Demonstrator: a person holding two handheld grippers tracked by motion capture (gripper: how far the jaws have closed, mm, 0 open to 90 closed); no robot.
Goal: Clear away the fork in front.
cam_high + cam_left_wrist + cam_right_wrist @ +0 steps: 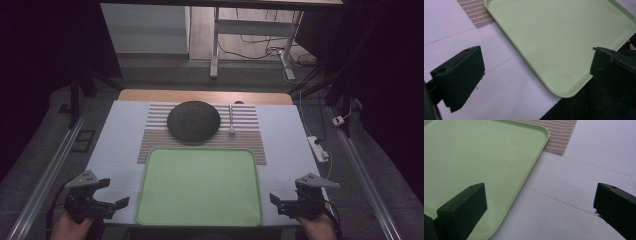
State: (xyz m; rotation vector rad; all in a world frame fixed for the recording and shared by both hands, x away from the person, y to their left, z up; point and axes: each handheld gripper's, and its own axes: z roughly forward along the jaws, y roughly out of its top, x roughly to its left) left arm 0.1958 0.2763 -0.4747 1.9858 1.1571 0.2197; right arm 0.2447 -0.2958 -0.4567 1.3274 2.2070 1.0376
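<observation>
White covers the table [120,135], with dark floor and desk legs beyond. Left gripper [113,194] holds its fingers [461,75] wide over bare table, just beside the near left corner of a green tray [199,185]. Right gripper [278,201] also has its fingers [464,207] wide, empty, at the tray's near right corner. Behind the tray lies a striped mat [247,135] carrying a dark round plate [193,121] and a spoon [231,120] beside it.
</observation>
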